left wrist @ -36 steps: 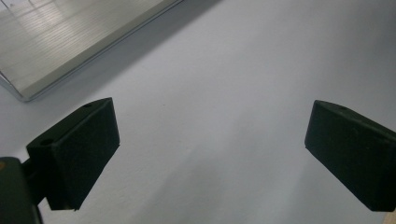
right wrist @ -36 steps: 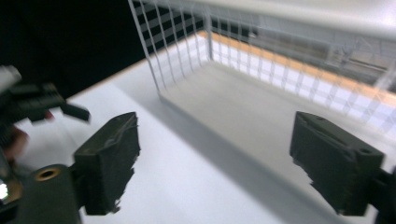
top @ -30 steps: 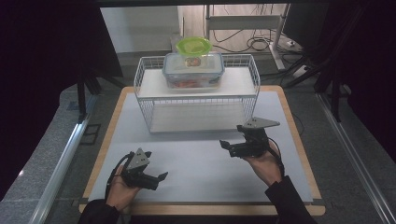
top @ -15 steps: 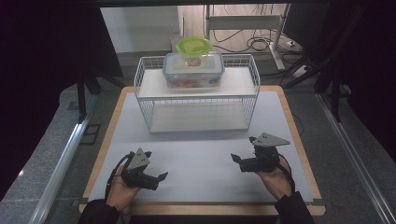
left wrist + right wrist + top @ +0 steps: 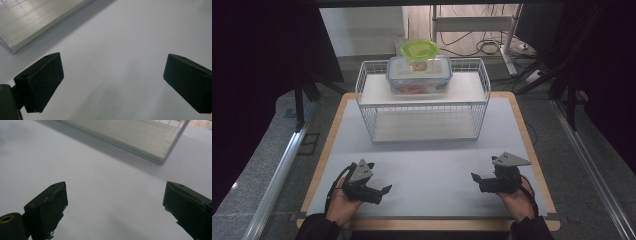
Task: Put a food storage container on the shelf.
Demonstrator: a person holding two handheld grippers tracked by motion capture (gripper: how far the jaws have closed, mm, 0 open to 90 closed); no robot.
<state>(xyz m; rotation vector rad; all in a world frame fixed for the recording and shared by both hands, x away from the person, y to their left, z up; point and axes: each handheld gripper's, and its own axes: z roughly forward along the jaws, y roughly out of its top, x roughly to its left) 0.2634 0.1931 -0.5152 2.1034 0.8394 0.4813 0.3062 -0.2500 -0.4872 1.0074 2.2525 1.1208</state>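
Note:
A white wire rack stands at the back of the grey mat. On its upper shelf sits a clear lidded container with reddish contents, and a green-lidded container rests on top of that. My left gripper lies low at the front left of the mat, jaws wide apart over bare mat. My right gripper rests at the front right, also open and empty, with the rack's lower shelf ahead of it.
The mat lies on a wooden-edged table. Dark screens flank the table, metal rails run along both sides, and cables lie on the floor behind the rack. The rack's lower shelf holds nothing.
My right gripper has drawn back from the middle of the mat toward the front right edge and lowered. The left gripper has stayed put.

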